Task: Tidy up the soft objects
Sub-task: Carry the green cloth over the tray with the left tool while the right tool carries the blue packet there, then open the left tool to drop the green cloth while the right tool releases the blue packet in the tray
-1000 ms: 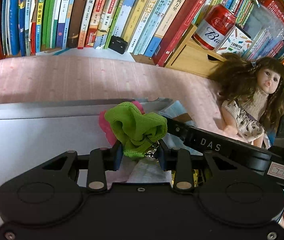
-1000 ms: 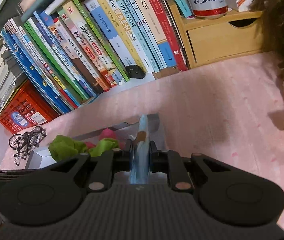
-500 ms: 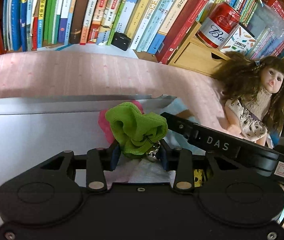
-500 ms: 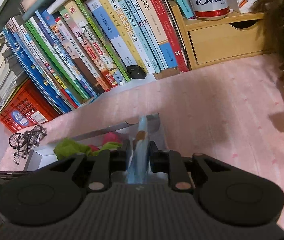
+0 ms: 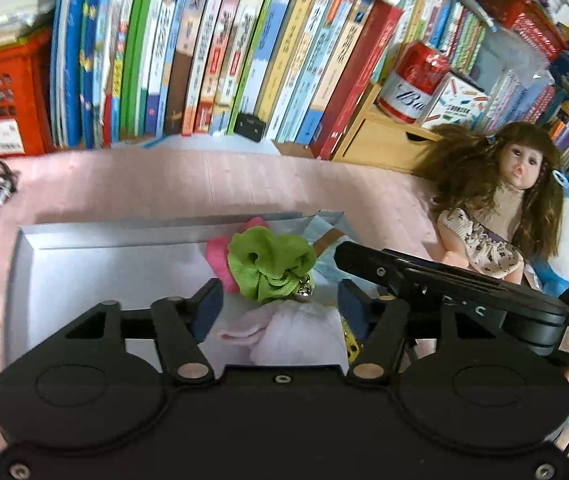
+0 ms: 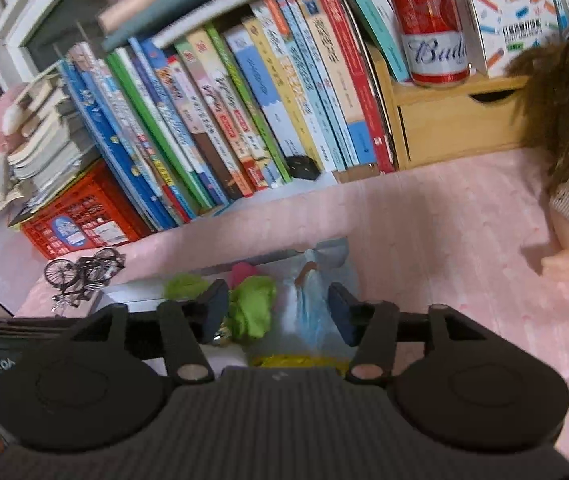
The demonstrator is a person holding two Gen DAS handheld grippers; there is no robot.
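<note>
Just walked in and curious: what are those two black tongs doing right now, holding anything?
Left tongs: open, just released the green cloth.
Right tongs: open, just let go of the light blue cloth.

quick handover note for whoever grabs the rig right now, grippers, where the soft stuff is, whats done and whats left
Left gripper: jaws have just been opening, nothing pressed between them; the ruffled green fabric scrunchie lies free in the grey shallow tray.
Right gripper: jaws also just opening, off the light blue cloth piece, which lies in the tray.
Done: both pieces released into the tray, beside a pale pink cloth.
Left: the long-haired doll lies outside on the pink mat.
</note>
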